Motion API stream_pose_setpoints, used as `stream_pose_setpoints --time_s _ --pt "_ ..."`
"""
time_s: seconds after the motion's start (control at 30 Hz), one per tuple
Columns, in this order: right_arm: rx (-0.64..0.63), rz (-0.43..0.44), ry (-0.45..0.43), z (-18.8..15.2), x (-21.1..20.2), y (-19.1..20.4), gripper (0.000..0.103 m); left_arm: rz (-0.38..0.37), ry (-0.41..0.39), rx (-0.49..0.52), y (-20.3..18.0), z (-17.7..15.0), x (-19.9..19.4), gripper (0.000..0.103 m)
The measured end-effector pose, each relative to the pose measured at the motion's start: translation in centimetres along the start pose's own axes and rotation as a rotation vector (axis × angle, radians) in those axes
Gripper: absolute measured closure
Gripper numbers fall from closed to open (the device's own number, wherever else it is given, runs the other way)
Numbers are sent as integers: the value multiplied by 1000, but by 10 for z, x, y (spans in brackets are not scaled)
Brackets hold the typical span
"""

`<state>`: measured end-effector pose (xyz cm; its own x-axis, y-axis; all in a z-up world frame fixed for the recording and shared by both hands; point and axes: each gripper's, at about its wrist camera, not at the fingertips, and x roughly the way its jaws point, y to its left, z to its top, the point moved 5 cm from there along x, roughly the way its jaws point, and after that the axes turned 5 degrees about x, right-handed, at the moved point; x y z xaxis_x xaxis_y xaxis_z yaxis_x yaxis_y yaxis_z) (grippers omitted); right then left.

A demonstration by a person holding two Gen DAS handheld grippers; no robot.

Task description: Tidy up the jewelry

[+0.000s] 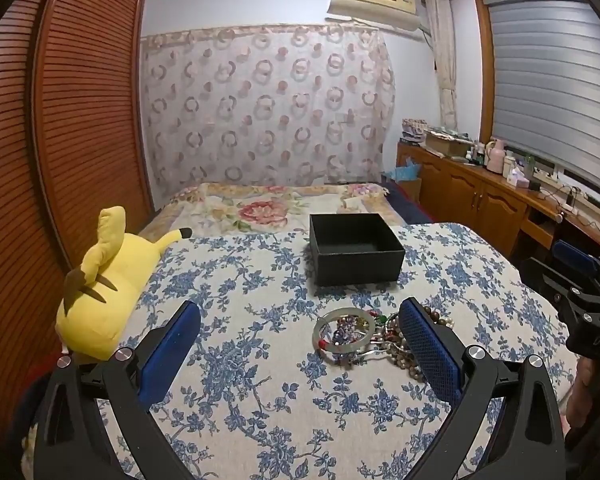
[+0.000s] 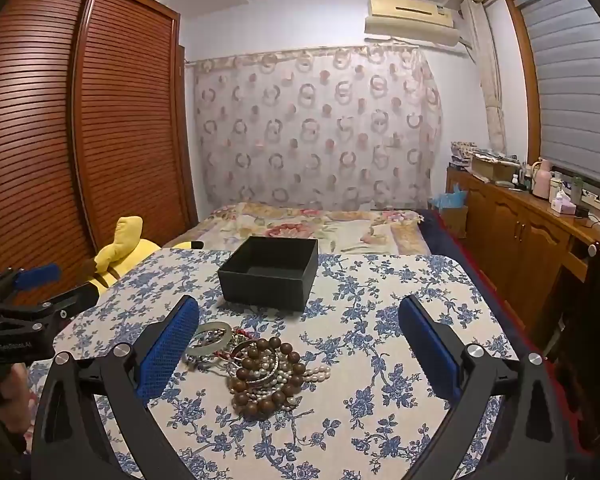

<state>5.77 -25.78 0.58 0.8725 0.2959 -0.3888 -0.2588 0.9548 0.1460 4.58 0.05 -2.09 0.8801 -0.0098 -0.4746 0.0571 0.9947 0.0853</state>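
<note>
A table (image 1: pixel 260 400) covered with a blue-flowered cloth is seen in both wrist views, with a bed (image 1: pixel 276 208) lying beyond its far edge. Toward the far side of the table an open black box (image 1: pixel 356 252) is set upright (its inside appears bare). Nearer than the box, a heap of jewelry (image 2: pixel 256 364) is piled on the cloth. At the left of the heap a pale bangle (image 1: pixel 342 334) is laid flat, with small purple and coloured beads inside and beside it. At the right of the heap a string of large brown wooden beads (image 2: pixel 268 376) is coiled over small white pearls (image 2: pixel 316 372) and a metal bangle.

The left gripper (image 1: pixel 300 344) is held over the near part of the table with its fingers spread wide and nothing between the pads; the heap is seen just inside its right finger (image 1: pixel 428 344), partly hidden by it. The right gripper (image 2: pixel 300 344) is likewise held with its fingers wide and gripping nothing; the heap lies between them, close beside the left finger (image 2: pixel 168 344), though whether that finger touches the bangle cannot be told.

A yellow plush toy (image 1: pixel 100 288) is lying at the far left edge of the table, beside a slatted wooden wardrobe (image 1: pixel 60 120).
</note>
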Motion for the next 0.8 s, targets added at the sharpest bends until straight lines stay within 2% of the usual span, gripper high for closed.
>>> stream_pose_setpoints --time_s 0.8 --pt "-2 -1 -4 2 -3 2 2 2 -18 -8 1 8 -8 7"
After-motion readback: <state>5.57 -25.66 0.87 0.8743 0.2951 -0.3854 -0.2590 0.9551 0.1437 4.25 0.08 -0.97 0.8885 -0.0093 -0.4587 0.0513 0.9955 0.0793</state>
